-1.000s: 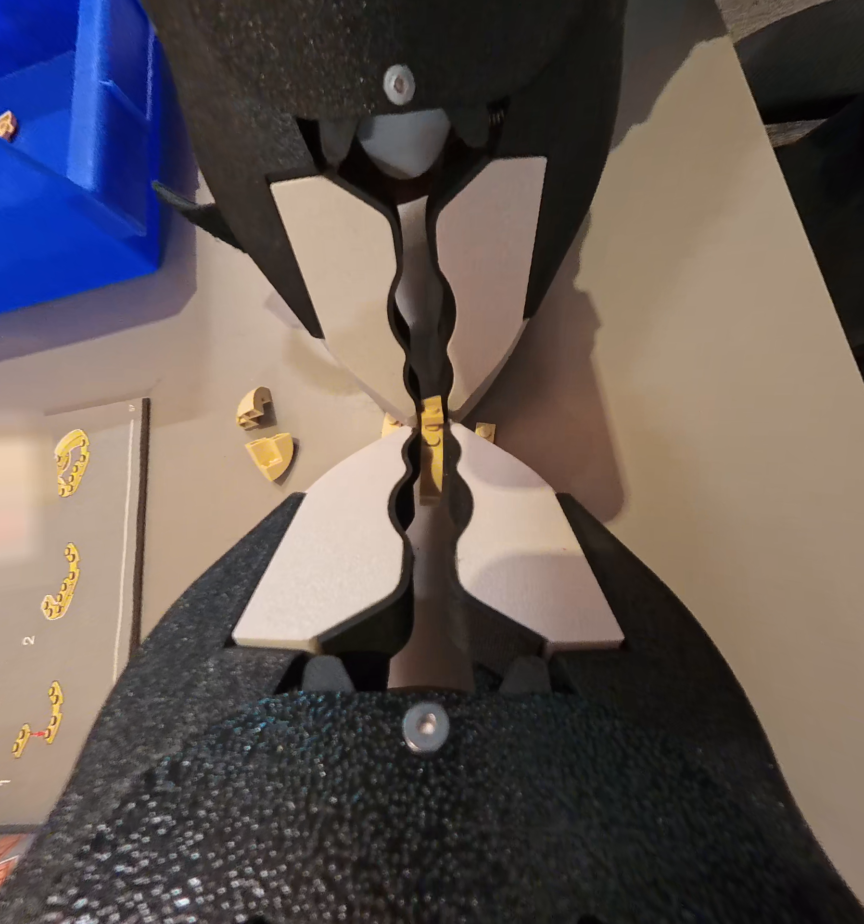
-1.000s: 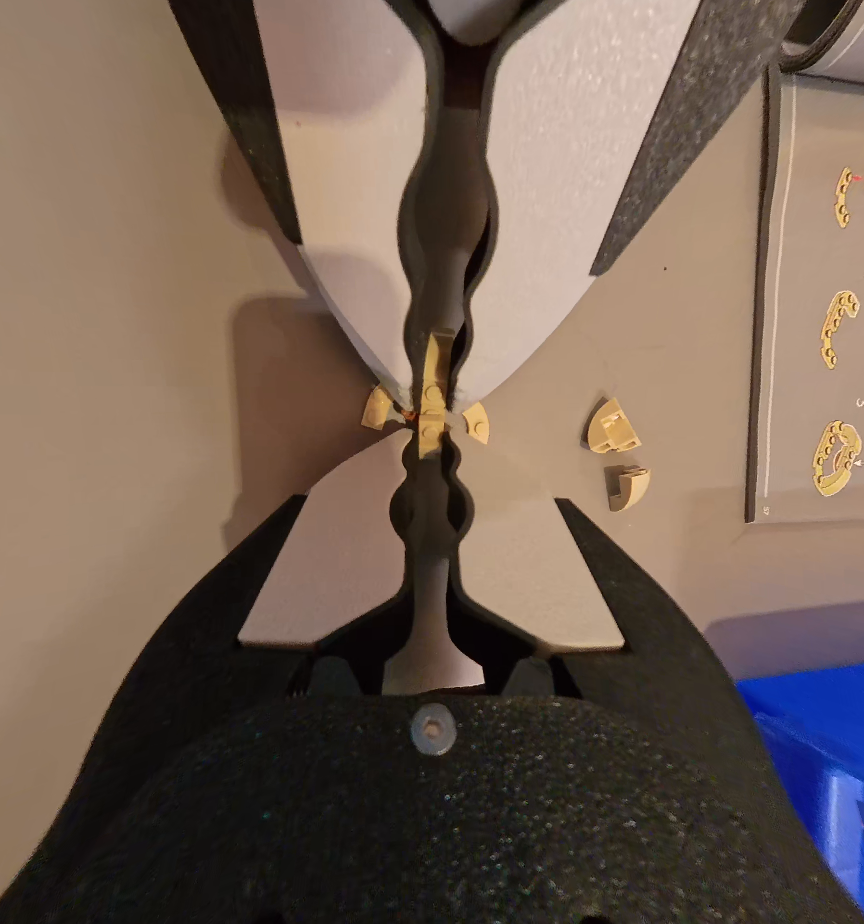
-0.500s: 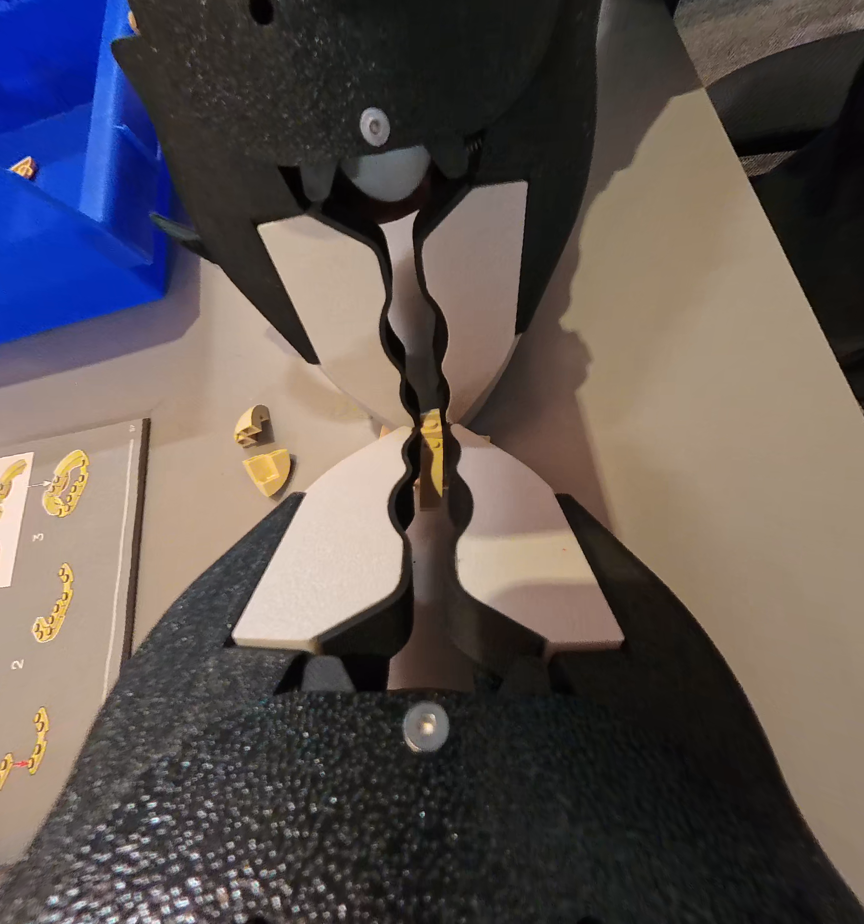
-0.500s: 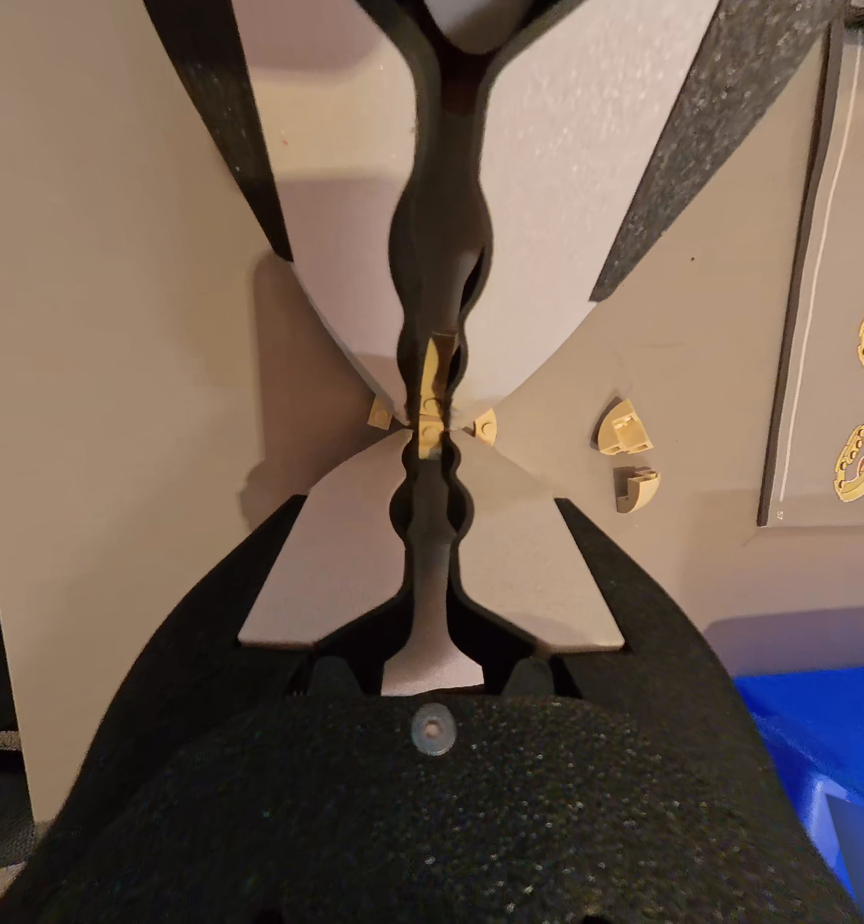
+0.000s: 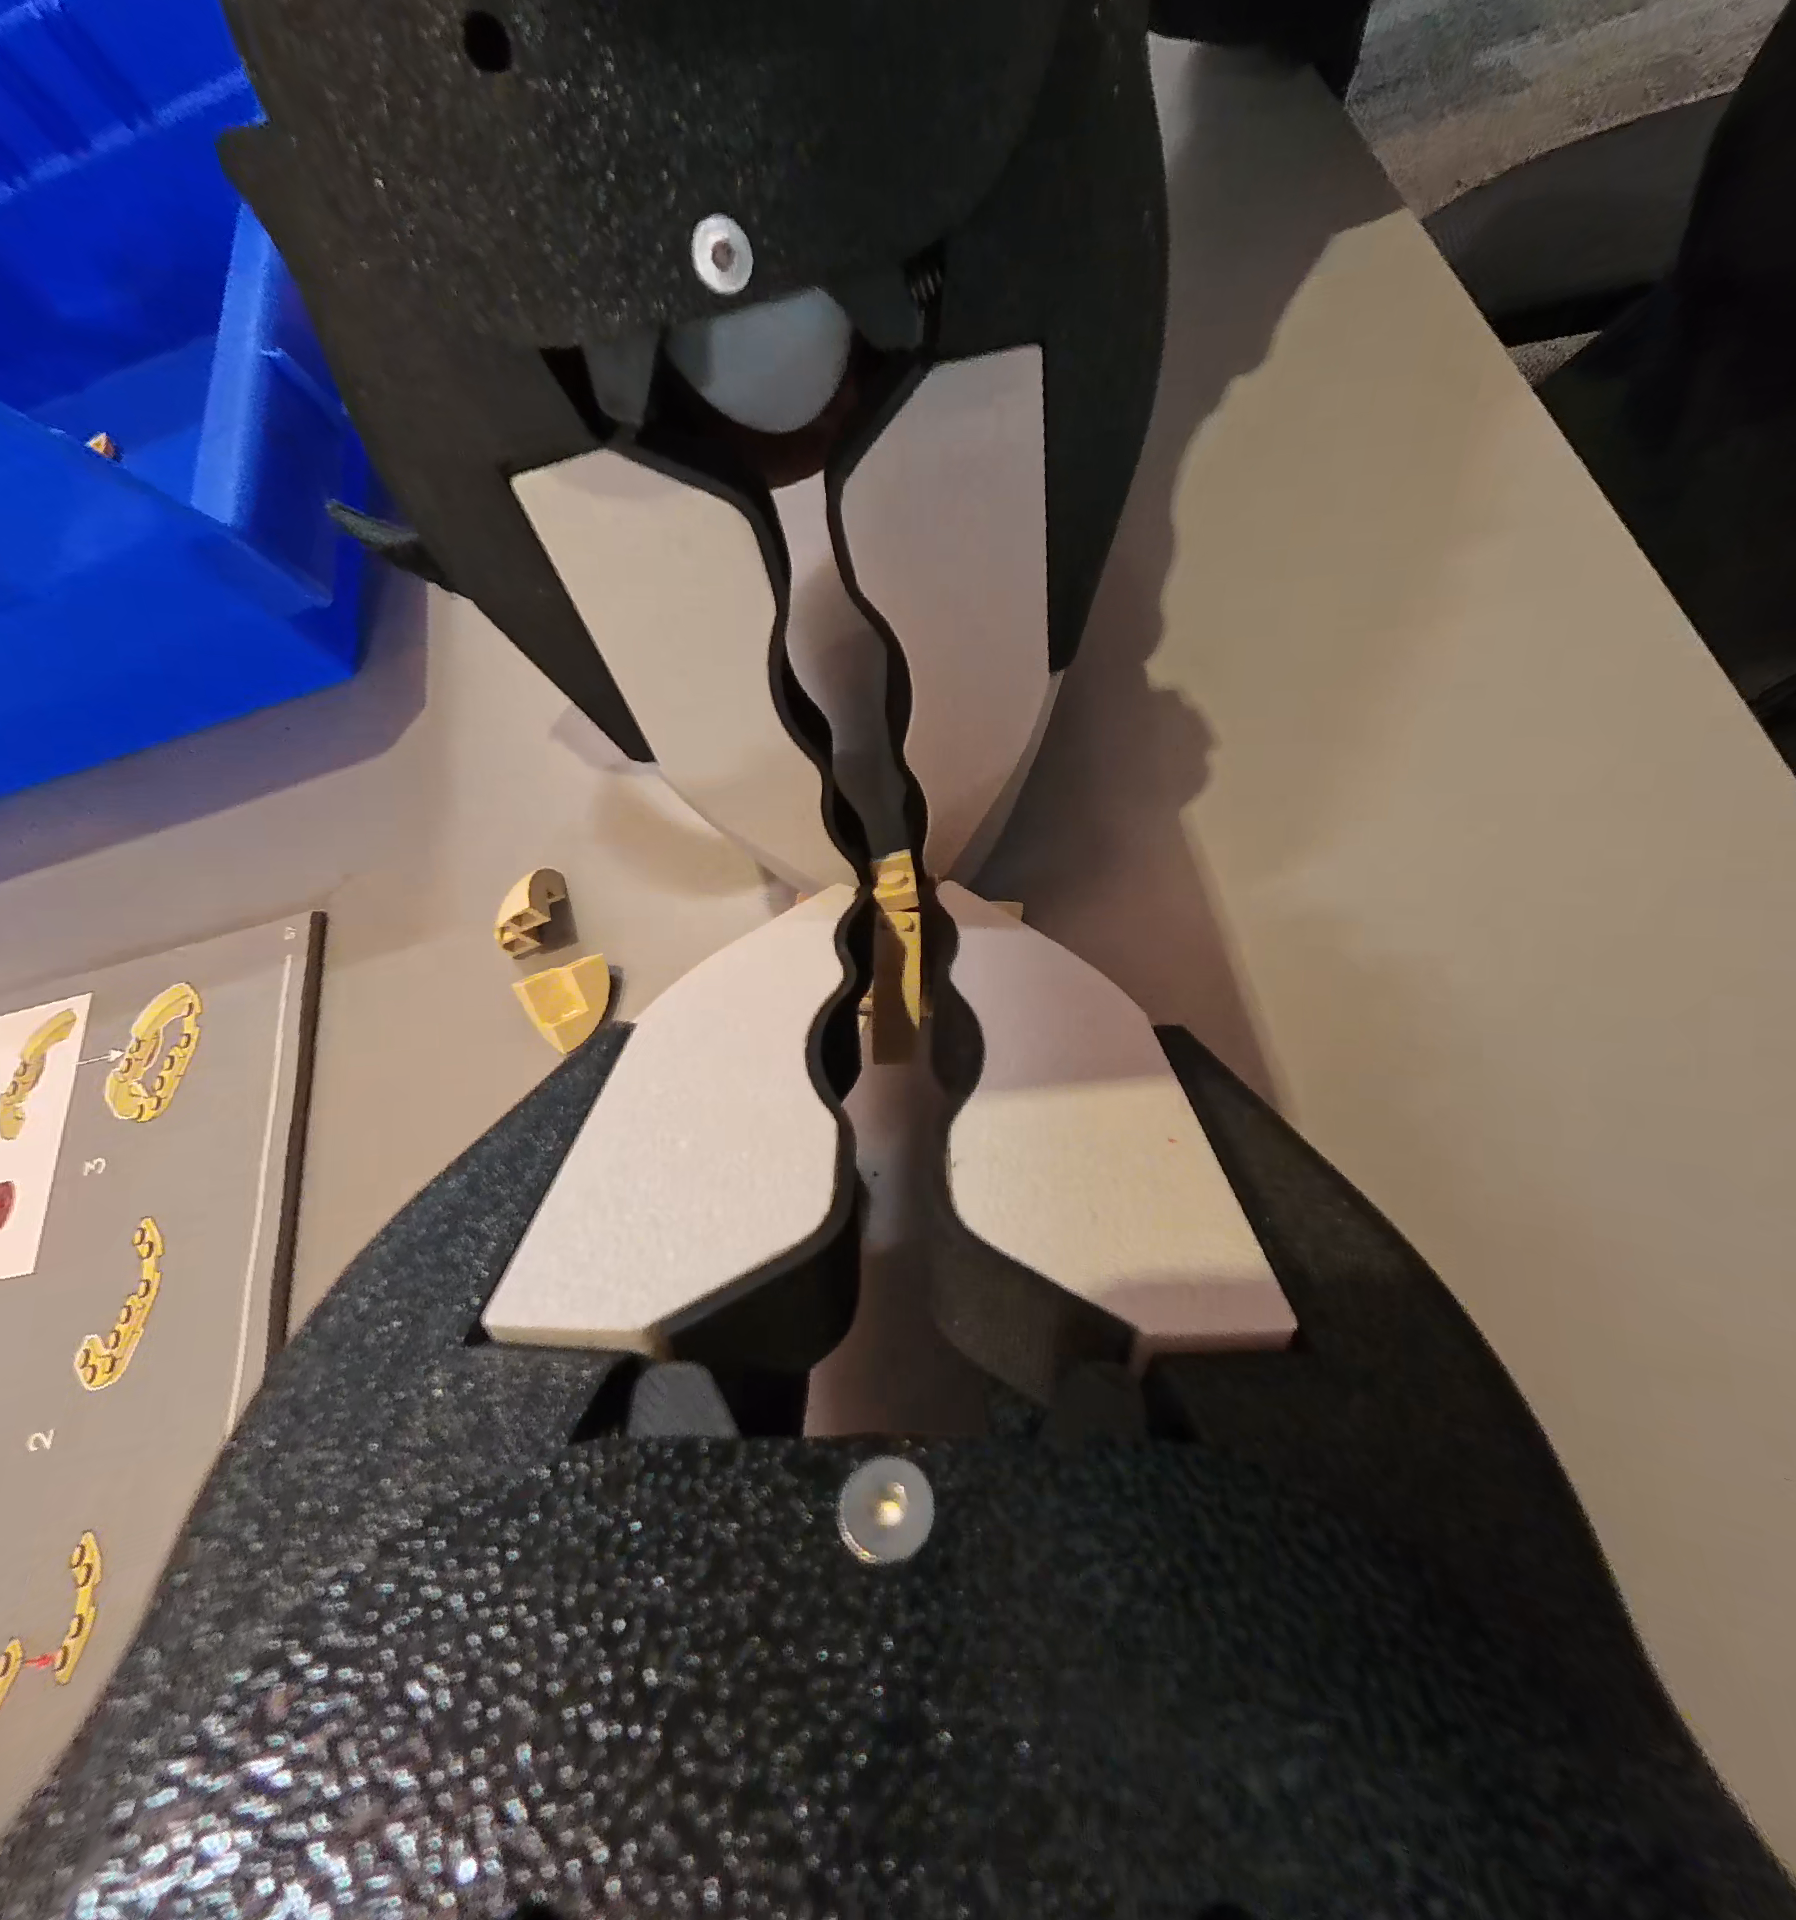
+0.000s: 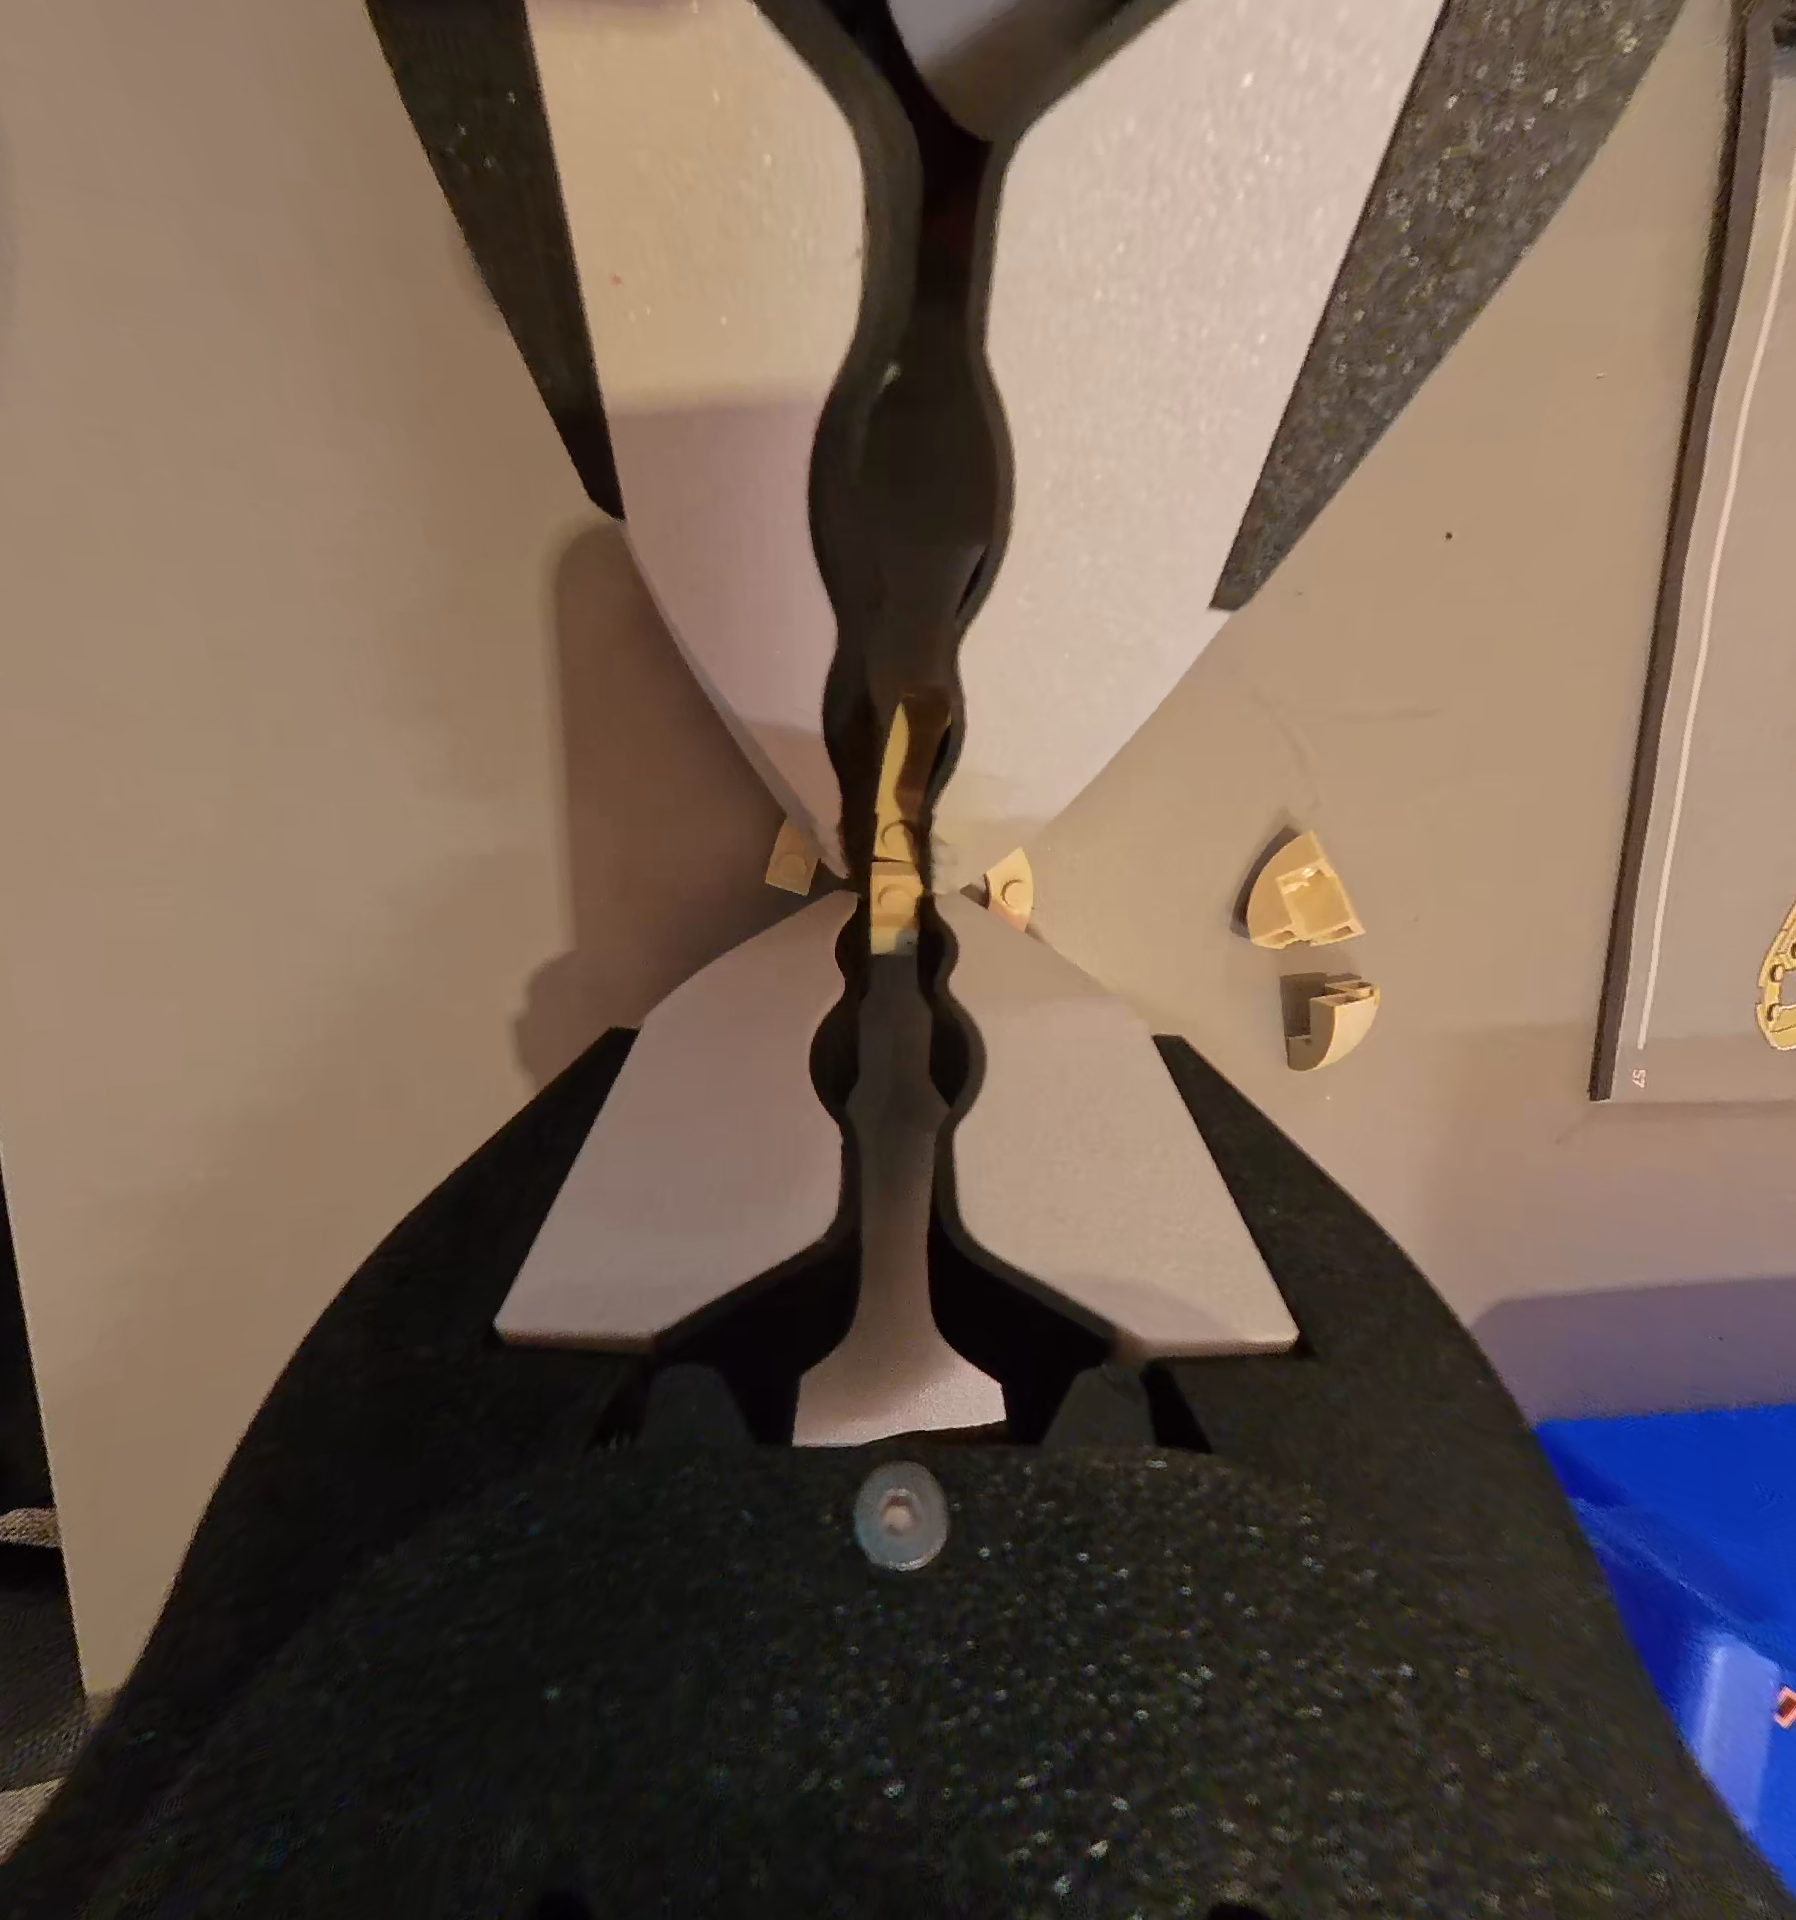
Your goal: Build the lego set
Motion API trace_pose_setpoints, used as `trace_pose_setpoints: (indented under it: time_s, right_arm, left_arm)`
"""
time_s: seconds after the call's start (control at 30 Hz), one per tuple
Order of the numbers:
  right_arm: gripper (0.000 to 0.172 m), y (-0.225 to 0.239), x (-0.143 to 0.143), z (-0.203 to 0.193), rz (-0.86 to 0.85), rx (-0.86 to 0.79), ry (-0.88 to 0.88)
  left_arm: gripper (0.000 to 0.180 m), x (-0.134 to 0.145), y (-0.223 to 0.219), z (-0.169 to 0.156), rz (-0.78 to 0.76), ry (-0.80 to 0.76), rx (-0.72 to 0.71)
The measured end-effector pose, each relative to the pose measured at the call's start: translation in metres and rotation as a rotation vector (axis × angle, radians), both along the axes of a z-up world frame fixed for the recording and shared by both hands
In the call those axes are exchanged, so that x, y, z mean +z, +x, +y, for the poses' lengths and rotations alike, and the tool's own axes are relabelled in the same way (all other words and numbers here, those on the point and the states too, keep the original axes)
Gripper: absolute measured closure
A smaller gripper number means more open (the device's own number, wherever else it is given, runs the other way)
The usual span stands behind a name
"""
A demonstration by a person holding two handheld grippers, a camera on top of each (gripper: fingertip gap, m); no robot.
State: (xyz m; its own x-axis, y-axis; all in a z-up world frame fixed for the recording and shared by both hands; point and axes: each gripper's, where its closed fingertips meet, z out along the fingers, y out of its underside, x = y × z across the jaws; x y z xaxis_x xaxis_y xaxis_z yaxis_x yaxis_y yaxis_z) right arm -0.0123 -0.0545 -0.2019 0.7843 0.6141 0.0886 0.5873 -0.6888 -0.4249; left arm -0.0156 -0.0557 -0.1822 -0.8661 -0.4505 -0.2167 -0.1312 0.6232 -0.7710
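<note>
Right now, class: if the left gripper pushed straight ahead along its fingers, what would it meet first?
The right gripper, tip to tip with the left gripper. Each is shut on a tan studded plate piece, and the pieces already look joined, so there seems no free way ahead.

Dim warm light, soft shadows, wide-angle edge distortion, slight blur

We look down steeply from each wrist, close above the table (image 5: 1393, 935), facing one another tip to tip; both views share the two loose tan bricks (image 6: 1304, 899) and blue bin (image 5: 94, 520).
</note>
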Motion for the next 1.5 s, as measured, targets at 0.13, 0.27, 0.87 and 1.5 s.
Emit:
trace_pose_setpoints:
  time_s: [0.13,0.27,0.87,1.5]
  right_arm:
    - [0.164,0.0,0.0,0.001,0.014,-0.001,0.002]
    - [0.164,0.001,0.0,0.004,0.038,-0.023,0.027]
    - [0.164,0.001,-0.001,0.005,0.074,-0.024,0.035]
    - [0.164,0.008,0.01,0.011,0.172,-0.077,0.119]
  left_arm:
    - [0.173,0.0,0.0,0.001,0.008,-0.014,-0.003]
    - [0.173,0.001,0.001,0.004,0.06,-0.056,0.02]
    - [0.173,0.0,0.003,0.004,0.033,-0.033,0.018]
    - [0.173,0.014,0.009,0.011,0.003,-0.129,0.039]
